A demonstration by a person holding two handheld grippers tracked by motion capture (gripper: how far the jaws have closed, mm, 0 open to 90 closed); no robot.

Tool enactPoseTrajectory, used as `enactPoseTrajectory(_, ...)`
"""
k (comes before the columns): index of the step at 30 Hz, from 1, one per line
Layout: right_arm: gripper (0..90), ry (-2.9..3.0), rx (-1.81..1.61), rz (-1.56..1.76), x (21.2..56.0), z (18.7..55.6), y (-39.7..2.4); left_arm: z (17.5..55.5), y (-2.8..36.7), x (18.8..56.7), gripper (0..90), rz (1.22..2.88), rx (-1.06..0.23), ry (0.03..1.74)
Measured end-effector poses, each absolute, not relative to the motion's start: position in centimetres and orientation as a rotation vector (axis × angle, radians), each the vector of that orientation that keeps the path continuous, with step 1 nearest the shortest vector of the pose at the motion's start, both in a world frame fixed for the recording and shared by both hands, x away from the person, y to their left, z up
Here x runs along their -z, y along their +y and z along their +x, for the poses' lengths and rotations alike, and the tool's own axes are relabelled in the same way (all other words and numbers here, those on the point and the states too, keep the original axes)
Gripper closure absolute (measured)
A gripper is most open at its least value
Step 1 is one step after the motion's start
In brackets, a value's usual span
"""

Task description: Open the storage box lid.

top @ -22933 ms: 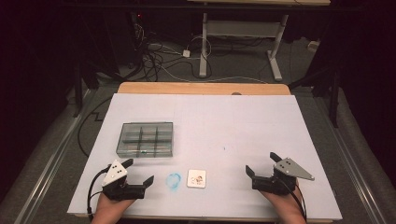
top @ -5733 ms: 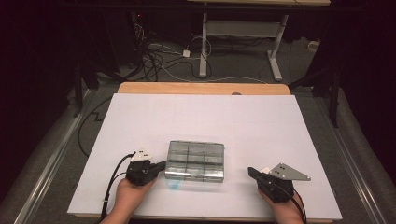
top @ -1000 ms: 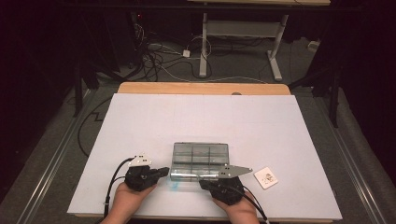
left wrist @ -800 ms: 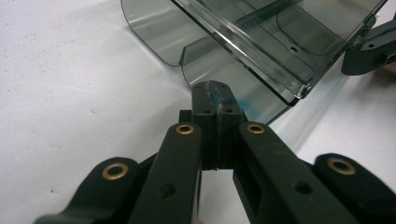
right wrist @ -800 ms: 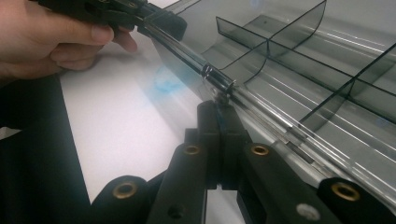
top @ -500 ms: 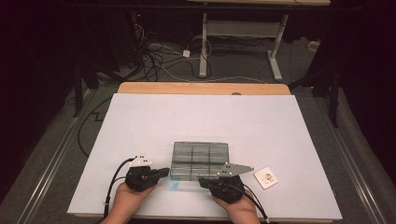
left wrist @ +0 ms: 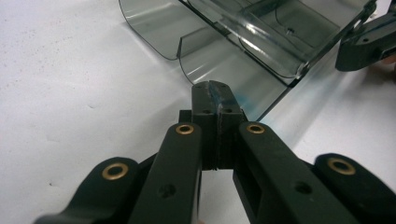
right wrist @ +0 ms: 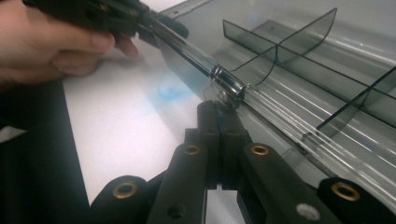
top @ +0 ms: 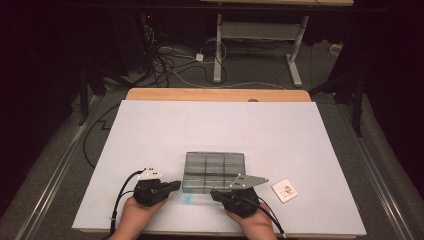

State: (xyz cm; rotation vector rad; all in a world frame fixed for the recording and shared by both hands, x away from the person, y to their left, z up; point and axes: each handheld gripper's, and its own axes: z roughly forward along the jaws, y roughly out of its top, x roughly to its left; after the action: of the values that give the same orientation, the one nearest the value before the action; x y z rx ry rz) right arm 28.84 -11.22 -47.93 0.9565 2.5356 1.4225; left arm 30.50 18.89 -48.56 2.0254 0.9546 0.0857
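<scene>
We see a clear divided box (top: pixel 214 171) lying near the front middle of the white table (top: pixel 150 130). The left gripper (top: pixel 174 186) pinches its near left edge, jaws pressed together. The right gripper (top: pixel 216 194) meets the near edge too (jaws together at the latch, grip uncertain). A small white card (top: pixel 284 190) lies just right.

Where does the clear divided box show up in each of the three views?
High view: clear divided box at table centre-front, between both tools.
Left gripper view: upper middle and right.
Right gripper view: upper right.
Shared landmark: blue smudge by its near edge.
</scene>
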Motion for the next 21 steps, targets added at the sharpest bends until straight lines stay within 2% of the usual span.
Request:
enactPoseTrajectory(8, 90.0, 2.569, -1.348, 0.987, 48.4, 28.8, -11.1, 30.5, 19.3, 48.3, 87.7, 2.002, -0.085, 0.958)
enactPoseTrajectory(21, 90.0, 2.468, -1.497, 0.959, 46.8, 28.8, -11.4, 30.3, 19.4, 47.9, 87.7, 1.981, -0.089, 0.941)
